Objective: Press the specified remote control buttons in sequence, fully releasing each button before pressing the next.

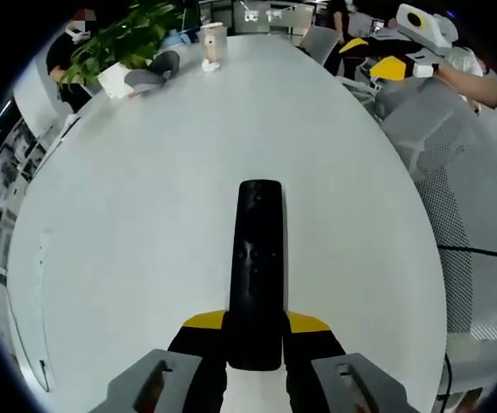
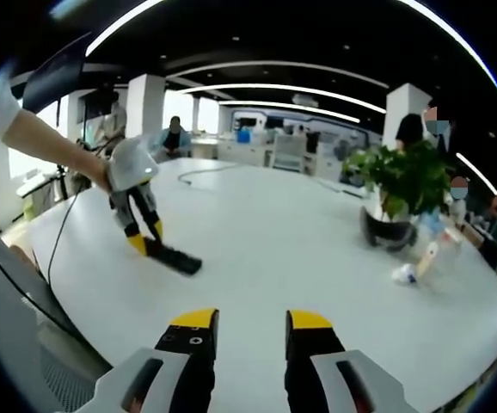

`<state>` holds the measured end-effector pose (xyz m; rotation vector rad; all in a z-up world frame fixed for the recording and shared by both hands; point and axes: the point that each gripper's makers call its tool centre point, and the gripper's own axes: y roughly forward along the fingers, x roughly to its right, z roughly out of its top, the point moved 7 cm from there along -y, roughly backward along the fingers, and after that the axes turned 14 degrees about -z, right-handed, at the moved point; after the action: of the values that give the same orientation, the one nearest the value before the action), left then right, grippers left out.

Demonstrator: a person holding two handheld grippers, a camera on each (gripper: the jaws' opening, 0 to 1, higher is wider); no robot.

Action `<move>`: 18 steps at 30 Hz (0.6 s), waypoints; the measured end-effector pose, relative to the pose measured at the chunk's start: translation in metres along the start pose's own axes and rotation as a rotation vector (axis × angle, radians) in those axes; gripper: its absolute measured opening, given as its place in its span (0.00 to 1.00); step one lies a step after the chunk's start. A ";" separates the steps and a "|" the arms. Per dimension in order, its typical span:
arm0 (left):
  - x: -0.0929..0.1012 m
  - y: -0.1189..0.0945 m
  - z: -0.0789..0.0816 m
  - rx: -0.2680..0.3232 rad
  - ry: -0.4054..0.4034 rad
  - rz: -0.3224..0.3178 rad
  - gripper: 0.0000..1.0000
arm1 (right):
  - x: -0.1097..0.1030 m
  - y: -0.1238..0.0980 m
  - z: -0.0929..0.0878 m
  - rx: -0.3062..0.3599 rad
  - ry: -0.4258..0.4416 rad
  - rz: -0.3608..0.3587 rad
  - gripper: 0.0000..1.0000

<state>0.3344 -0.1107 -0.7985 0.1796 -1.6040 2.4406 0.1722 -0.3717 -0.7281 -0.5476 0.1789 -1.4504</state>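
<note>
1. Left gripper view, starting at the far left: a big white oval tabotop would be a typo, so plainly, a big white oval tabletop runs away from the camera, with a potted plant at its far end.
2. Next to the plant there's a pale cup with a small white thing just beside it, too small to tell what.
3. Dead center, the black remote lies flat on the tabletop, pointing straight away from the camera. The left gripper has its yellow-tipped jaws clamped on the near end of the remote, one on each side.
4. Up in the top right of that view, the right gripper hangs in the air past the table edge, well apart from the remote. Below it sits a grey mesh chair.
5. Right gripper view, far left: a person's arm reaches in, holding the left gripper, which points down at the tabletop.
6. Its jaws are closed on one end of the remote, which rests on the white surface near the table's left edge.
7. Bottom middle, the right gripper has its jaws spread apart with nothing between them, up above the tabletop and well away from the remote.
8. Over on the right, the potted plant stands in a dark pot, with the cup lower right of it.
</note>
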 end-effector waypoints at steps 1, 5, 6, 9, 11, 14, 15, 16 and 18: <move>0.001 0.000 0.000 -0.001 0.000 -0.001 0.23 | 0.000 0.000 0.000 -0.003 -0.003 0.003 0.28; 0.003 0.001 0.000 -0.005 0.004 -0.004 0.23 | -0.001 0.001 -0.001 -0.007 -0.007 0.008 0.28; 0.003 0.001 0.000 -0.007 0.006 -0.004 0.23 | -0.001 0.001 -0.001 -0.009 -0.008 0.011 0.27; 0.005 0.002 -0.001 -0.008 0.007 -0.005 0.23 | -0.002 0.001 -0.001 -0.008 -0.009 0.015 0.27; 0.006 0.002 -0.001 -0.007 0.007 -0.006 0.23 | -0.002 0.001 -0.001 -0.009 -0.009 0.019 0.26; 0.009 0.003 -0.001 -0.008 0.010 -0.008 0.23 | -0.002 0.001 -0.001 -0.010 -0.010 0.021 0.26; 0.010 0.004 0.000 -0.010 0.014 -0.009 0.23 | -0.002 0.001 -0.001 -0.011 -0.011 0.022 0.26; 0.010 0.004 -0.001 -0.011 0.015 -0.009 0.23 | -0.002 0.001 -0.001 -0.012 -0.012 0.022 0.26; 0.012 0.004 -0.001 -0.015 0.020 -0.012 0.23 | -0.002 0.001 -0.001 -0.012 -0.011 0.023 0.25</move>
<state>0.3217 -0.1103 -0.7998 0.1608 -1.6081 2.4130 0.1723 -0.3696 -0.7301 -0.5616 0.1849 -1.4245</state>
